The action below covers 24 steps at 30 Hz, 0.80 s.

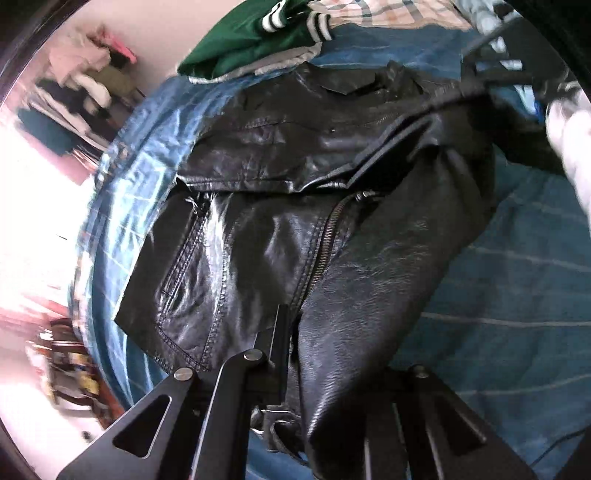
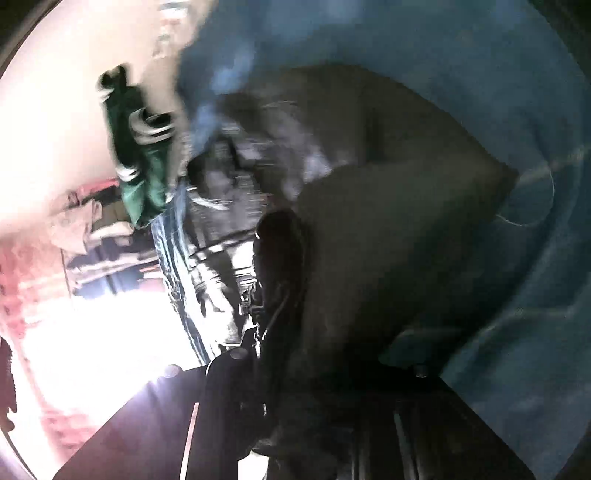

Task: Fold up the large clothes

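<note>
A black leather jacket [image 1: 280,192] lies on a blue checked bedspread [image 1: 509,288], its zip and pocket facing up. My left gripper [image 1: 295,369] is shut on the jacket's lower edge, with leather bunched between the fingers. My right gripper [image 1: 524,85] shows at the top right of the left wrist view, holding the jacket's far end. In the blurred right wrist view the right gripper [image 2: 291,332] is shut on a dark fold of the jacket [image 2: 388,221], which covers most of the frame.
A green jacket with striped cuffs [image 1: 258,33] and a plaid garment [image 1: 388,14] lie at the bed's far end. A cluttered rack of clothes [image 1: 85,85] stands beyond the bed's left edge. Bright light washes out the left side.
</note>
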Tool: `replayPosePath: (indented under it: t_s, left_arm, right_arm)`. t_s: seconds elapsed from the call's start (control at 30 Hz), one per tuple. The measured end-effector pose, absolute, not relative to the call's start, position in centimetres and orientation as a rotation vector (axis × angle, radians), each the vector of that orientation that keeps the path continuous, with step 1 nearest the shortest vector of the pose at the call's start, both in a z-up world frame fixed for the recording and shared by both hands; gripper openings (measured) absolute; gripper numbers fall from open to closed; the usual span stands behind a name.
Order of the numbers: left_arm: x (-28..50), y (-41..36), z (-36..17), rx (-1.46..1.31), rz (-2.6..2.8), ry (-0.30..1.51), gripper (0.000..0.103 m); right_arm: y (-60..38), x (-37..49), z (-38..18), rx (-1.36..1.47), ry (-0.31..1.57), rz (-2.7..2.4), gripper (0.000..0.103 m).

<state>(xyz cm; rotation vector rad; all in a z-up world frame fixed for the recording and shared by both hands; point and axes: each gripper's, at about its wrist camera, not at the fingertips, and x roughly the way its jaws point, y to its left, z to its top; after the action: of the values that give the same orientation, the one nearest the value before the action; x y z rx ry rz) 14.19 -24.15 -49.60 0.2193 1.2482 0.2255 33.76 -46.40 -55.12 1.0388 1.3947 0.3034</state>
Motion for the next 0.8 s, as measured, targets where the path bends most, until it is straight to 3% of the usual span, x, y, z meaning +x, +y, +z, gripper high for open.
replayPosePath:
  t_s: [0.23,0.47,0.57,0.63,0.7,0.8]
  left_arm:
    - [16.0,-13.8,-45.6,-0.037,0.113,1.326,0.013]
    - [17.9,0.0,-47.4,-0.278,0.109,1.366,0.016]
    - [17.7,5.1,-49.4,-0.389,0.132,1.408,0.034]
    - [16.7,8.3,-50.4,-0.446,0.166,1.423,0.05]
    - [15.4,10.8,-50.7,-0.454,0.214,1.416,0.06]
    - [14.3,12.3,-50.8,-0.47,0.239,1.41,0.062]
  right_arm:
    - [-33.0,36.5,-45.1,0.722,1.392,0.302,0.017]
    - [-15.5,41.4,-47.9,0.442,1.533,0.213,0.018]
    - [-10.4,43.1,-51.7,0.346,1.623,0.156,0.037]
    - [-8.3,43.5,-53.4,0.34,1.666,0.178,0.062]
    - [-7.7,43.4,-52.9,0.429,1.654,0.268,0.066]
    - [-9.4,42.3,-50.5,0.635,1.6,0.45,0.066]
